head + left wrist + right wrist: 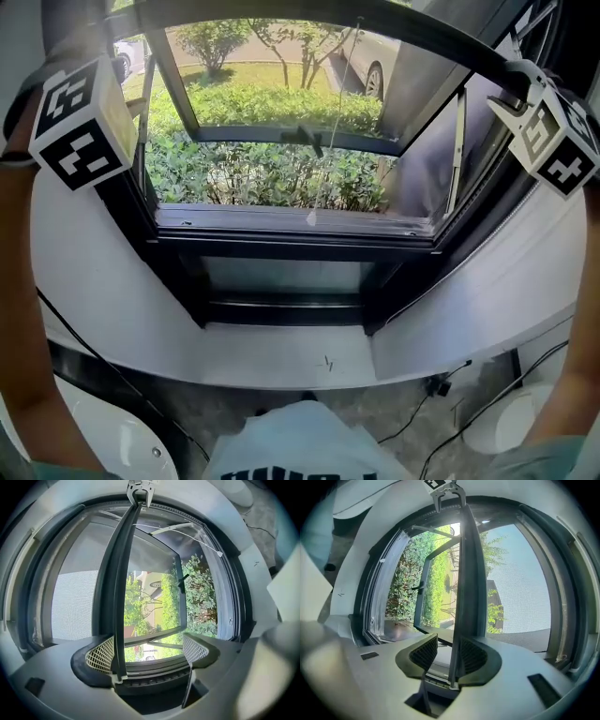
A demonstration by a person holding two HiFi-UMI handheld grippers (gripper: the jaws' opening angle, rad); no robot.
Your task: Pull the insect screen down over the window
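The insect screen's dark pull bar arches across the top of the head view, above the window opening. Its grey mesh hangs behind the bar in the left gripper view and shows as mesh in the right gripper view. My left gripper is open around the bar's left end; the bar rests against one pad, the other stands well apart. My right gripper is open around the bar at its right end, with the bar against one pad and a gap at the other.
The glass sash is swung outward over green bushes, its handle in the middle. A thin pull cord ends in a small knob. A white ledge lies below the frame; cables run on the floor.
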